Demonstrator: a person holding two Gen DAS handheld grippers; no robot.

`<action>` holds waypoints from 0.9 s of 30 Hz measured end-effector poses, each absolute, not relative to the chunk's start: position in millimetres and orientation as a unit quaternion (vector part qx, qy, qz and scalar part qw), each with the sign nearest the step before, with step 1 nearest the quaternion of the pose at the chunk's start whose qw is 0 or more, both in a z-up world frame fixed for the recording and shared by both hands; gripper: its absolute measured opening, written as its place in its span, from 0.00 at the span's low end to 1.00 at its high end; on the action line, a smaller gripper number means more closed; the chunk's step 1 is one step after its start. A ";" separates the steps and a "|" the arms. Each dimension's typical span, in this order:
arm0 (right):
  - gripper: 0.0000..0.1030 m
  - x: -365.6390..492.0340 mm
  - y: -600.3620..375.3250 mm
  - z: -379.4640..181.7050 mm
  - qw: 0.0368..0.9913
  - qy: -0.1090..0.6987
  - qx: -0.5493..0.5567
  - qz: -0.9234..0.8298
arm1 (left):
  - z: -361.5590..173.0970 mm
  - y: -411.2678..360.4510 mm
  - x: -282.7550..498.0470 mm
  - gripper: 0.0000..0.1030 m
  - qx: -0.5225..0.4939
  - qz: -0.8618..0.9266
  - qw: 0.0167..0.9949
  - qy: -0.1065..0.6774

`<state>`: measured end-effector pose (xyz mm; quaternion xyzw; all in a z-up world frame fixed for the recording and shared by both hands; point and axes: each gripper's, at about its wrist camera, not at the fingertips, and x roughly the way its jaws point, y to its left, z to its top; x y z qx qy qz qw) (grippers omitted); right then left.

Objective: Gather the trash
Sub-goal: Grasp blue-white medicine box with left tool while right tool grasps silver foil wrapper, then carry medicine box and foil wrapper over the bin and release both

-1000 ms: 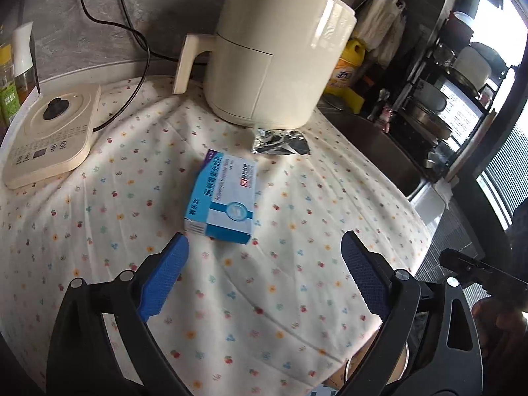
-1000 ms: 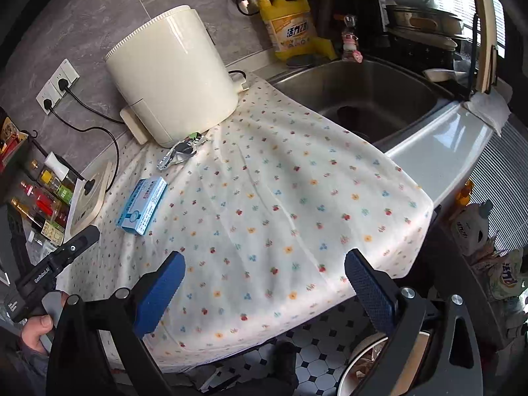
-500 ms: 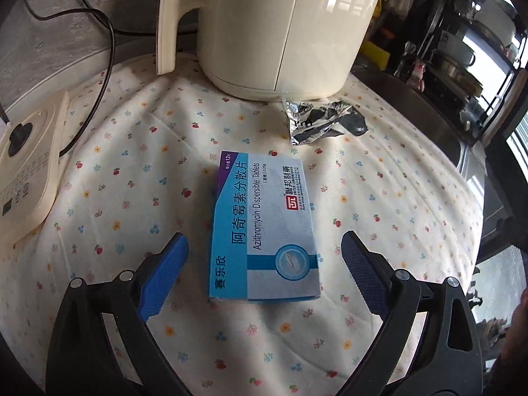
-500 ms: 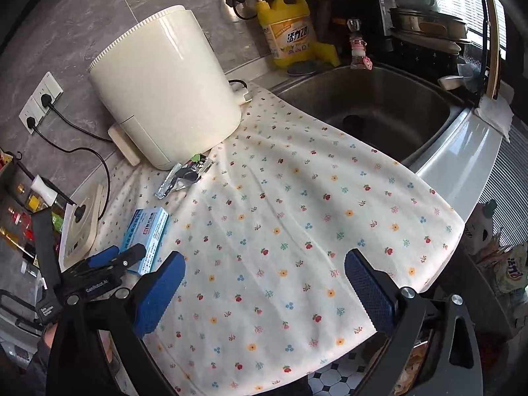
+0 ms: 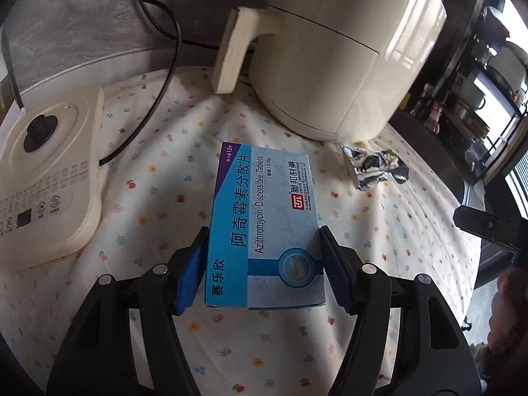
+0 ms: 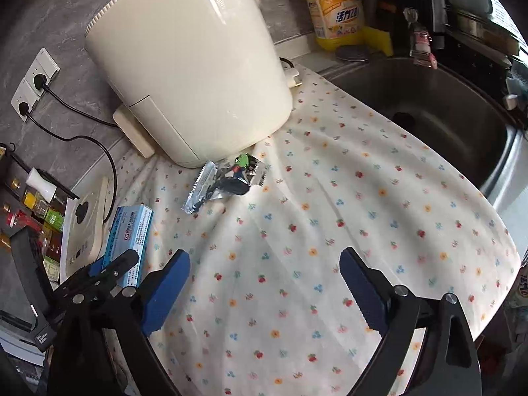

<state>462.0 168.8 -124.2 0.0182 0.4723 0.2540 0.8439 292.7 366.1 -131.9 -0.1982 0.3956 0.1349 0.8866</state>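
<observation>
A floral cloth [image 6: 330,231] covers the worktop beside a steel sink [image 6: 445,115] on the right. A big cream appliance [image 6: 191,66] stands at the far side of the cloth, its handle [image 5: 231,52] pointing left. A flat cream kettle base [image 5: 46,178] sits at the left edge. The blue medicine box [image 5: 264,224] lies on the cloth, near and left of the appliance. A crumpled foil wrapper [image 6: 227,181] lies just beside the appliance's foot, right of the box. The left tongs [image 5: 264,267] straddle the box's near end, jaws closing, both blue pads against its long sides. The right tongs [image 6: 264,283] hover over bare cloth, spread wide but narrowing, nothing between them.
</observation>
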 end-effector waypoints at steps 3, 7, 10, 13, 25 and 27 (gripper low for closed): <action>0.87 478.2 187.5 -124.8 0.841 0.477 0.015 0.255 | -130.4 379.9 290.3 0.63 -0.213 0.143 0.888 0.381; 0.87 498.6 210.9 -126.3 0.839 0.480 0.011 0.257 | -131.2 392.9 290.5 0.63 -0.226 0.145 0.889 0.371; 0.87 514.3 226.0 -131.8 0.838 0.484 0.011 0.252 | -130.2 400.3 287.3 0.63 -0.231 0.146 0.890 0.364; 0.88 532.8 234.5 -144.3 0.836 0.489 0.010 0.248 | -130.0 405.5 284.7 0.63 -0.238 0.149 0.890 0.360; 0.11 503.8 224.3 -132.5 0.831 0.474 -0.016 0.290 | -119.6 394.4 274.8 0.64 -0.236 0.159 0.892 0.352; 0.10 493.6 213.7 -127.5 0.832 0.470 -0.010 0.295 | -114.4 387.0 272.8 0.64 -0.230 0.158 0.895 0.349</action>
